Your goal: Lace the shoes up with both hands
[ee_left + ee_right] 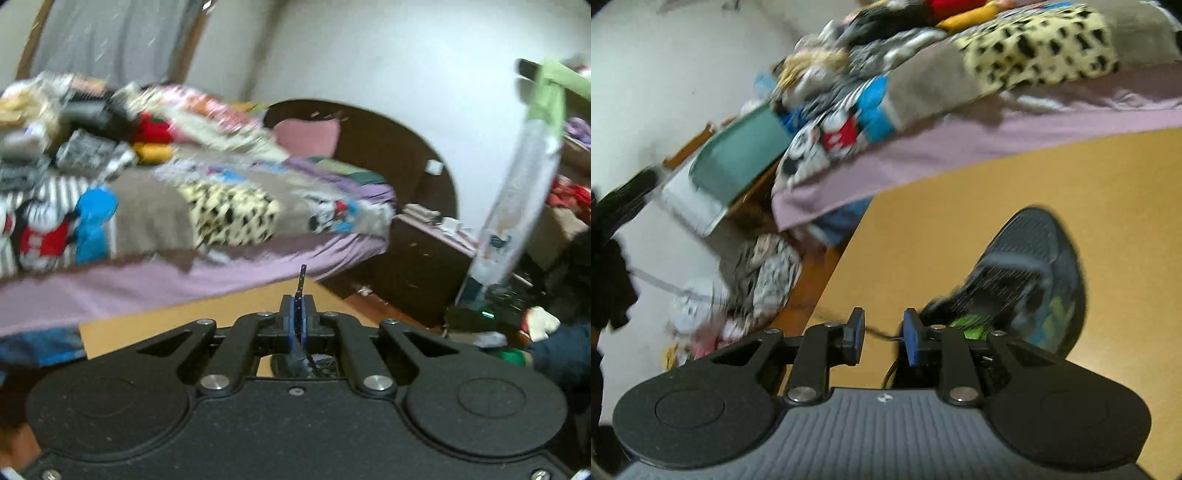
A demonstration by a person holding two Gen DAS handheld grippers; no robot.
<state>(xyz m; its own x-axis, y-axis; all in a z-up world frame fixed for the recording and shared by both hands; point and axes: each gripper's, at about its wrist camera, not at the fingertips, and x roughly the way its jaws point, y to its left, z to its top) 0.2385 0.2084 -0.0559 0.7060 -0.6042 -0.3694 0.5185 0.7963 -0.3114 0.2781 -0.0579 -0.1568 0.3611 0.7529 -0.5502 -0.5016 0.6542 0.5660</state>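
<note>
A dark sneaker (1027, 277) with a green lining lies on the orange table (997, 192), just ahead and right of my right gripper (884, 338). That gripper stands open, and a thin dark shoelace (877, 331) runs loosely across the gap between its blue pads (857, 338). In the left wrist view my left gripper (298, 306) is shut on the shoelace's end (302, 277), whose stiff dark tip pokes up above the pads. A little of the shoe (299, 363) shows under the left fingers. Both views are blurred.
Behind the table (177, 321) is a bed with a purple sheet (184, 280) and heaps of clothes (92, 140). A dark nightstand (417, 258) stands right of it. A person's white-gloved hand (541, 321) is at the right edge. The table's left edge (838, 269) drops to a cluttered floor.
</note>
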